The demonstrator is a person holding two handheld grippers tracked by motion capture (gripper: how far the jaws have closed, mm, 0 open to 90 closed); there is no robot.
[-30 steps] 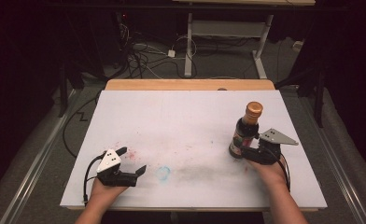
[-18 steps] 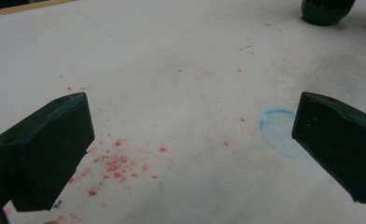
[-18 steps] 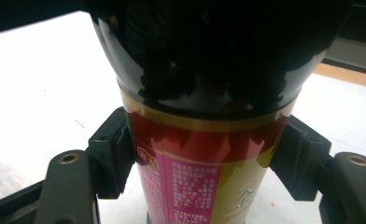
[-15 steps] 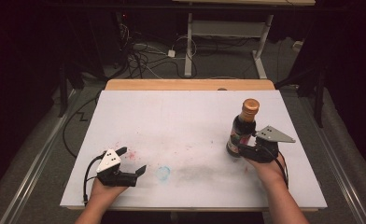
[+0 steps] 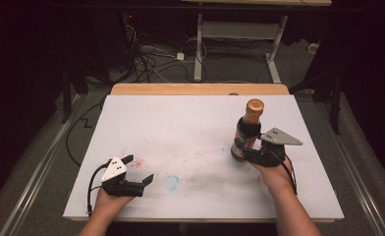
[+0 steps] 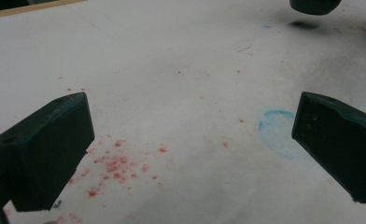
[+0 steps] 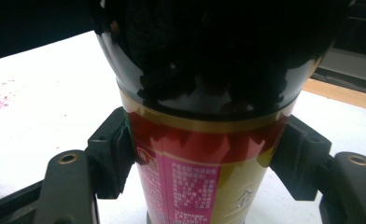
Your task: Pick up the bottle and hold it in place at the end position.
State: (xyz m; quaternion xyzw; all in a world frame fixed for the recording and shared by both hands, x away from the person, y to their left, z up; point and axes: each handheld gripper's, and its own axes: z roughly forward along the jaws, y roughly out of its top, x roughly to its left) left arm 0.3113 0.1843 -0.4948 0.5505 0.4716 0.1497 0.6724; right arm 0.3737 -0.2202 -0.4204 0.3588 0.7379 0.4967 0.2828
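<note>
The right claw pinches a bottle low on its body, one jaw pressed to each side of the label. The bottle stands upright on the right half of the worktop; whether its base touches the surface I cannot tell. It is dark glossy glass, round, narrowing to a neck with a coppery cap; a red, gold and pink label wraps it. The left claw sits spread and empty near the front left, its blocky jaws over red specks and a blue ring on the matte white top.
</note>
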